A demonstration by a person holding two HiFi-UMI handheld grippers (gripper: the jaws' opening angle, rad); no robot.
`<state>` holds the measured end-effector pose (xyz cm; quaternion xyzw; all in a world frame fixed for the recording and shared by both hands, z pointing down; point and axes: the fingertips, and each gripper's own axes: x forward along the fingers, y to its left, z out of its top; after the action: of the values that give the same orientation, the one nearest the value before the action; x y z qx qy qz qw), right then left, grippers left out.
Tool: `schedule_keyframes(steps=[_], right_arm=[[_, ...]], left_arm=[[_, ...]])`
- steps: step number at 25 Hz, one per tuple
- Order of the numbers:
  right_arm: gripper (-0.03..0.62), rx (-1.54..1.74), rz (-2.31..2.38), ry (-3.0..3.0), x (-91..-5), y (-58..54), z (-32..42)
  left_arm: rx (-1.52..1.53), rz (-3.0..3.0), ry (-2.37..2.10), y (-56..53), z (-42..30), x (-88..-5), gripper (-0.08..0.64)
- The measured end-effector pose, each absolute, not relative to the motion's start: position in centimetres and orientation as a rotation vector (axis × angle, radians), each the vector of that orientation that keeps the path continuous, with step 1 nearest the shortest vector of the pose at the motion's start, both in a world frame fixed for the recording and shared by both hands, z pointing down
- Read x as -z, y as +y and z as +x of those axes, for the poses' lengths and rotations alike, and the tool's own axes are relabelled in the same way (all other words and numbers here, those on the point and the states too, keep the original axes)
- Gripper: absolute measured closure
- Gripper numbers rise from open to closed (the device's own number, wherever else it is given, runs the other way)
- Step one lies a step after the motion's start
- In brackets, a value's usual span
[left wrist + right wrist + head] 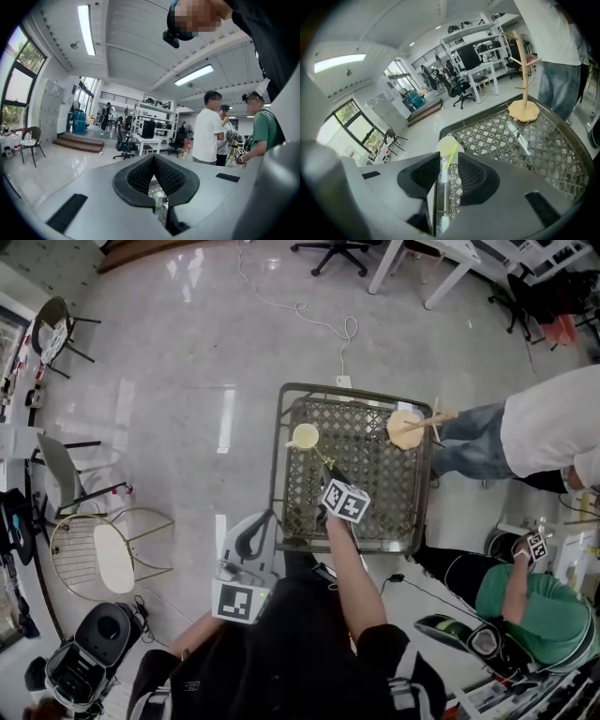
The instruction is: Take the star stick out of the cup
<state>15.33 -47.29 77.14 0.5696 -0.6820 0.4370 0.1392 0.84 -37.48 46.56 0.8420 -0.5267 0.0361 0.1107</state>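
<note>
The star stick [451, 155] stands in the cup [446, 143], leaning toward the right tool [449, 168]. That tool's jaws gape wide just short of the cup, seemingly lined up to take it. The left tool [154, 180], closed and empty, hangs well back from the cup.

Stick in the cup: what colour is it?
The stick is yellow-green; the right gripper view shows it best.

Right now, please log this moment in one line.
right gripper: open, facing pale round cup | thin yellow-green stick: in cup | left gripper: shut
</note>
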Motion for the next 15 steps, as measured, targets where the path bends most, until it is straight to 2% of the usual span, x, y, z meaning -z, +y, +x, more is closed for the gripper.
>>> schedule_keyframes(steps=[4, 15], right_arm=[[0.564, -1.255, 1.665, -1.953, -78.1, -48.0, 15.6], [0.571, -1.19, 1.722, -1.981, -75.1, -46.2, 15.2]], left_arm=[[-0.127, 2.446, -1.57, -37.4, 0.2, -47.5, 0.546], [-0.084, 2.475, -1.585, -34.6, -1.6, -46.0, 0.546]])
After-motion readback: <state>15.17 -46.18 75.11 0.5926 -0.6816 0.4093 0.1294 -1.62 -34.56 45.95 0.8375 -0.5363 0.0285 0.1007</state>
